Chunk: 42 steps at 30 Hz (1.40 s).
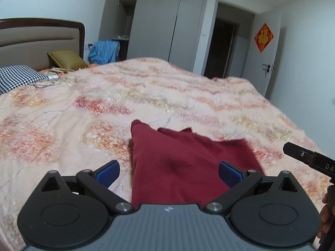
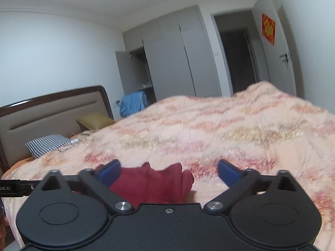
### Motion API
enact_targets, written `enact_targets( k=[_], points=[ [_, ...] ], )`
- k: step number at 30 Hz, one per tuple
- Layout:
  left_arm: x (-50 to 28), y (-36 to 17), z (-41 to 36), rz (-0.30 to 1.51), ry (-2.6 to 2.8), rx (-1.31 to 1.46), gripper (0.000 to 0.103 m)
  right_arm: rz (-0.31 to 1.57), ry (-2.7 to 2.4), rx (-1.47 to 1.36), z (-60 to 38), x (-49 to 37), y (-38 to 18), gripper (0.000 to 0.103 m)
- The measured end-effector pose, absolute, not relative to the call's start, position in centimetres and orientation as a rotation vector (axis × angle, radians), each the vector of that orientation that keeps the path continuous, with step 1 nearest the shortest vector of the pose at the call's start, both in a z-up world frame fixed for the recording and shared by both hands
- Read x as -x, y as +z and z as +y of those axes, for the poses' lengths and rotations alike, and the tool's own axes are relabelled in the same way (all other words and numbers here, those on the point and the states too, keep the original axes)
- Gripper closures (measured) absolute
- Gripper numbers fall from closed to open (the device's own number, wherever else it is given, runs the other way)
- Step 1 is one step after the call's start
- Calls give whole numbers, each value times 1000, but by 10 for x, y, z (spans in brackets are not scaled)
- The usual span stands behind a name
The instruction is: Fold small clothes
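A dark red garment [image 1: 180,167] lies folded on the bed's peach floral blanket [image 1: 146,96], near the blanket's close edge. Seen from the left wrist, its far edge is uneven, with a raised corner at the far left and a small notch beside it, while the right part spreads flatter toward the right.

The left claw [image 1: 169,173] hangs above the garment with its jaws spread wide; the blue pads [image 1: 107,172] stand apart on either side and neither touches the cloth. Nothing is held between them. At the right edge of that view the black bar of the other tool juts in, and part of a hand [image 1: 326,215] shows below it.

The right claw [image 2: 169,173] is likewise wide open and empty. In its view the garment [image 2: 150,185] sits low and left of centre, partly behind the left blue pad [image 2: 108,172], with blanket [image 2: 209,125] beyond.

Past the garment, toward the headboard [image 1: 37,39], lie a houndstooth pillow [image 1: 18,77] and an olive cushion [image 1: 67,59]. Beyond the blanket's far side a blue cloth [image 1: 104,51] hangs by a grey wardrobe [image 1: 167,25] with one door ajar, and a red paper decoration [image 1: 264,37] hangs on the open room door.
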<state>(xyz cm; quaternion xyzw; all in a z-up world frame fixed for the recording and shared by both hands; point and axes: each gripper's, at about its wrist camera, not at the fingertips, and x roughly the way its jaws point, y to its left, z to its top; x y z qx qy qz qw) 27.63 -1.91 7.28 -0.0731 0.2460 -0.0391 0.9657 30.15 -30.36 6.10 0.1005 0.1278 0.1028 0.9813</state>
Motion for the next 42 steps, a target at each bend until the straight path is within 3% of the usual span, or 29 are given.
enact_targets(
  k=[17, 30, 42],
  points=[
    [-131, 99, -27, 341, -53, 193, 0, 87, 186, -98, -281, -150, 68, 1],
    [-58, 53, -22, 344, -28, 194, 0, 9, 78, -97, -273, -82, 24, 0],
    [-48, 25, -8, 365, 24, 172, 0, 39, 66, -52, -251, -71, -2, 0]
  ],
)
